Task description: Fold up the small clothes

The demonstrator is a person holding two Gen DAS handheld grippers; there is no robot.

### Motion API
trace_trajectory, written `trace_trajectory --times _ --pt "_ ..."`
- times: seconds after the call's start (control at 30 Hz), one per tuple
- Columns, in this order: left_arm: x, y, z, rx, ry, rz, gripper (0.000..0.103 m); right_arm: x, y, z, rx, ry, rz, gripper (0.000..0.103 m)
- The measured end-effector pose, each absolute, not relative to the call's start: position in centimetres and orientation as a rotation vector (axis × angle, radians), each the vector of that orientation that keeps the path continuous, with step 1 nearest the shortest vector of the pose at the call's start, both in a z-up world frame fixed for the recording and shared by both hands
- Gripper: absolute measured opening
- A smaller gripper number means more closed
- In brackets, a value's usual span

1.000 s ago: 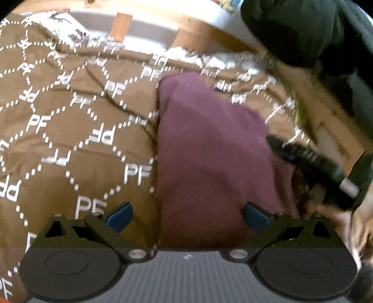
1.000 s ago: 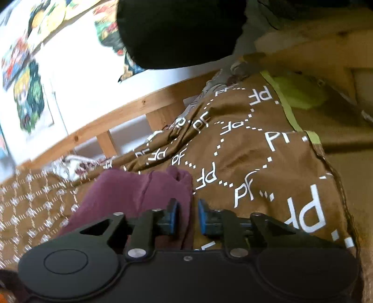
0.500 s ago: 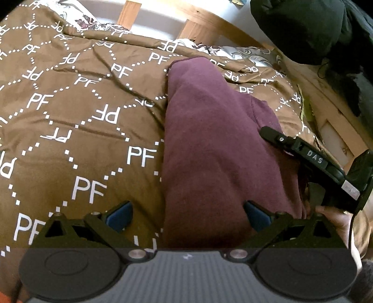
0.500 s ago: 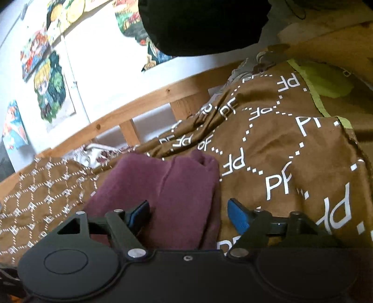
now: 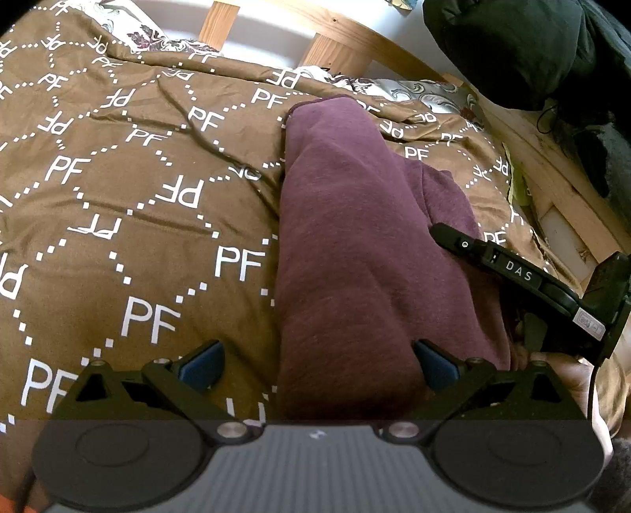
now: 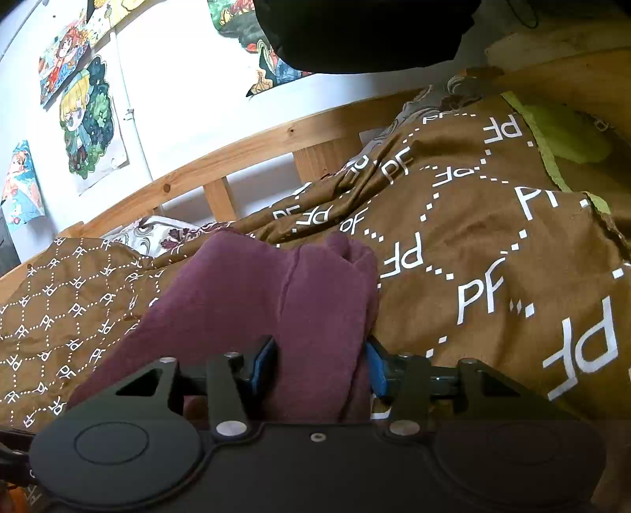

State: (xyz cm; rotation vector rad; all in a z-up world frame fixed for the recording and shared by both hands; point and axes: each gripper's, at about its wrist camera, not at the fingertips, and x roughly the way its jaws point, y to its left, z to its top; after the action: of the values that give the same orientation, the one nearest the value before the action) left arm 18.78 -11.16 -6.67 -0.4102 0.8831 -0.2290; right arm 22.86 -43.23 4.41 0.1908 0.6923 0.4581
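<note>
Brown "PF" bedspread [image 5: 118, 221]; left tool [image 5: 317, 365] spread wide; right tool [image 6: 321, 365], marked "DAS", pinching maroon garment [image 6: 276, 292].

Both cameras ride low over the bed, each peering forward past its own black gripper body, which fills the bottom of its view. The left wrist view looks down steeply and close onto the brown blanket [image 5: 130, 221], facing the wooden bed rail [image 5: 355, 37] at the far edge, with the right gripper [image 5: 524, 276] poking in from the right side. The right wrist view sits nearer the bedding and tilts up more, taking in the same rail [image 6: 236, 154] and the wall posters [image 6: 88, 122] above it. Both views share the purple garment [image 5: 355, 244] [image 6: 276, 300], the blanket and the rail.
</note>
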Motion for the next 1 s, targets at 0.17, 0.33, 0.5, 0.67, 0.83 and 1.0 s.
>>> trace_trajectory --times 0.17,0.33,0.5,0.67,0.83,1.0 --pt "18.8 -11.1 -6.7 -0.411 0.886 -0.231 0.103 22.8 -43.2 4.3 0.189 0.692 0.457 0.052" --pt "19.9 -10.9 -6.2 -0.388 0.925 -0.267 0.102 22.8 -43.2 4.3 0.189 0.692 0.456 0.051" --pt "20.9 -10.4 -4.7 -0.384 0.888 -0.299 0.102 22.8 -43.2 4.3 0.191 0.692 0.456 0.051" --pt "22.1 -9.3 -5.5 -0.453 0.899 -0.275 0.102 22.7 -43.2 4.3 0.188 0.687 0.454 0.051" --pt "22.7 -9.0 -6.8 -0.497 0.930 -0.303 0.103 22.3 -43.1 4.4 0.171 0.680 0.441 0.051" --pt "23.4 -9.1 -7.0 -0.486 0.942 -0.333 0.103 22.1 -43.0 4.3 0.162 0.676 0.435 0.052"
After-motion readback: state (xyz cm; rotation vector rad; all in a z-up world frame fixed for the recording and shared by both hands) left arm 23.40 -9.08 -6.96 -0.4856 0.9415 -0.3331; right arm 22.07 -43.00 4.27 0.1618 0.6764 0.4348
